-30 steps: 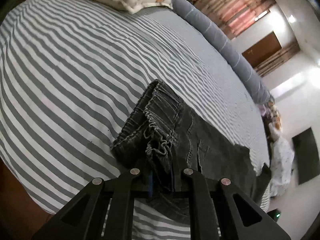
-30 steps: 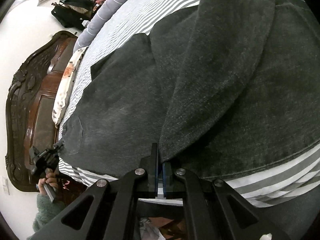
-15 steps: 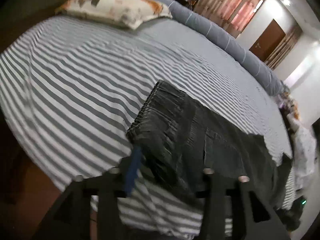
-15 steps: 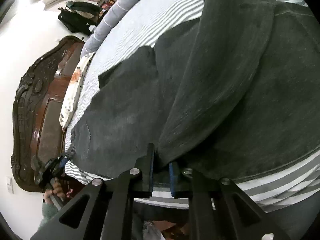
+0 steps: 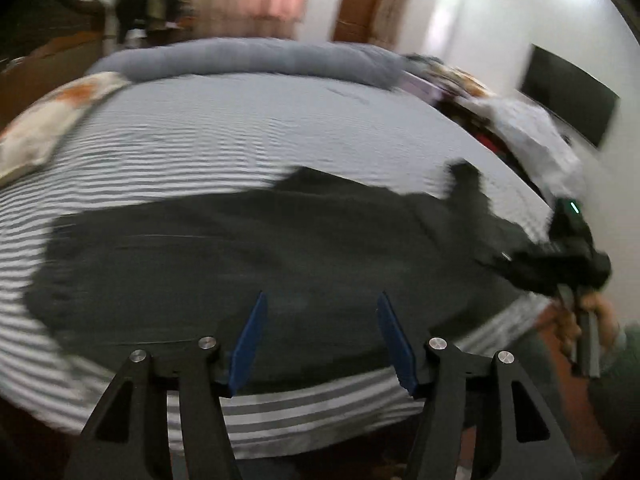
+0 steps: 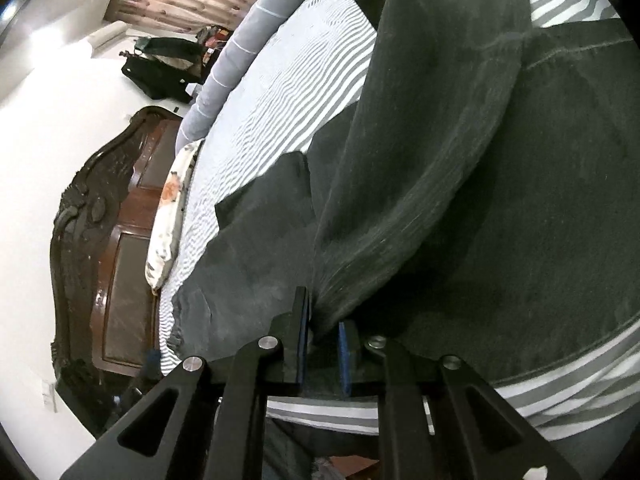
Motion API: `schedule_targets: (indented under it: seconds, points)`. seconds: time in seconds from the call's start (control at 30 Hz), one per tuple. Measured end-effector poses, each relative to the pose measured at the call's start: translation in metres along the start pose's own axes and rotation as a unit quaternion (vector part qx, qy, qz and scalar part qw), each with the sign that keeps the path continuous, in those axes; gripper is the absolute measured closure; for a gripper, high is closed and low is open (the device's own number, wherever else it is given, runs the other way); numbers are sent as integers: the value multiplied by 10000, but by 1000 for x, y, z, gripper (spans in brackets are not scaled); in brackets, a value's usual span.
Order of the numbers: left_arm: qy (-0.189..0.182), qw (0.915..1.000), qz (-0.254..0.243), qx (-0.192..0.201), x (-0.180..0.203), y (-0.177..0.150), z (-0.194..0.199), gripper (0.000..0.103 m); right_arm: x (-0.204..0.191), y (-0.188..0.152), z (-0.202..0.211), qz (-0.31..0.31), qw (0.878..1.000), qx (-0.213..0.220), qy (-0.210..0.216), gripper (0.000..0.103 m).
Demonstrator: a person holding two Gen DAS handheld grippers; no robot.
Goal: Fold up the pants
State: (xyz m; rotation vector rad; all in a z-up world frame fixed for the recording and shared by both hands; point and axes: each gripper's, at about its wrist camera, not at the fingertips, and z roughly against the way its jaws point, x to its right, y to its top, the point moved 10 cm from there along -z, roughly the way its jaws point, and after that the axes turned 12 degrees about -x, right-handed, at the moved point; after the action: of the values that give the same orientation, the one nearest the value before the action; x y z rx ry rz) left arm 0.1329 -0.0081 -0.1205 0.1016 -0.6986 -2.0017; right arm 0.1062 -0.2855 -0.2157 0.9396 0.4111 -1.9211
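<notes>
Your left gripper (image 5: 320,332) hovers, jaws released, above dark pants (image 5: 248,252); your right gripper (image 6: 324,336), jaws slightly parted, straddles a raised fold.

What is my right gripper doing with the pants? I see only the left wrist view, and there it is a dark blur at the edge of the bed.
Observer: In the right wrist view the right gripper has its blue pads a little apart, and a fold of the pants runs down between them.
Operator: Do the pants lie flat there?
Observer: No. One leg is laid back over the rest as a raised strip and reaches away across the striped sheet.
Operator: And what stands at the pillow end?
Observer: A dark carved wooden headboard stands right behind the pillow.
</notes>
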Motion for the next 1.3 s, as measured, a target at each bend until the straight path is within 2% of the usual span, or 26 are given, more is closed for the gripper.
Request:
schedule_targets:
  seconds: [0.03, 0.07, 0.13, 0.2, 0.33, 0.37, 0.43, 0.5, 0.57, 0.7, 0.8, 1.03, 1.1, 1.13, 1.17, 1.23, 1.3]
  points:
    - [-140, 9998, -63, -101, 14, 1, -11, 45, 1, 2, 2, -23, 10000, -1, 24, 89]
    - [-417, 9988, -116, -232, 34, 0, -20, 45, 0, 4, 3, -16, 10000, -12, 48, 89]
    - [-1107, 9927, 86, -461, 64, -3, -29, 45, 2, 7, 6, 1, 10000, -22, 13, 89]
    - [-1869, 9783, 527, -719, 88, -3, -40, 45, 3, 9, 8, 22, 10000, -39, 32, 89]
    - [-2474, 9563, 1106, -1098, 120, -9, -58, 45, 5, 12, 7, 46, 9999, -59, 99, 89]
    - [-2645, 9486, 1277, -1178, 126, -11, -62, 45, 5, 11, 7, 47, 9999, -63, 118, 89]
    - [-2862, 9354, 1657, -1256, 129, -11, -70, 45, 7, 11, 7, 61, 9998, -78, 156, 89]
    - [-3044, 9168, 2222, -1320, 129, -13, -81, 45, 9, 12, 7, 21, 9997, -96, 240, 89]
    - [-3118, 9036, 2594, -1379, 125, -15, -90, 45, 10, 12, 8, -19, 9993, -100, 367, 90]
    - [-3025, 8942, 3045, -1270, 120, -11, -100, 45, 11, 11, 12, 21, 9990, -58, 454, 94]
    - [-3106, 8809, 3384, -1140, 111, -6, -105, 45, 10, 9, 16, 59, 9987, -44, 501, 95]
    - [-2957, 8743, 3686, -1109, 119, 3, -131, 46, 12, 6, 17, 14, 9977, -77, 671, 95]
    - [-3000, 8724, 3689, -1130, 119, 6, -138, 64, 14, 6, 16, 18, 9977, -80, 676, 93]
    - [-2962, 8774, 3587, -1171, 120, 2, -140, 82, 15, 7, 16, 23, 9977, -62, 674, 92]
    - [-2916, 8801, 3553, -1194, 120, 1, -141, 86, 17, 7, 16, 20, 9976, -46, 690, 90]
    - [-2899, 8824, 3517, -1163, 118, -1, -142, 94, 21, 11, 16, -26, 9977, -33, 676, 75]
    - [-2853, 8871, 3444, -1141, 118, 0, -142, 96, 28, 19, 20, -110, 9973, 85, 726, 67]
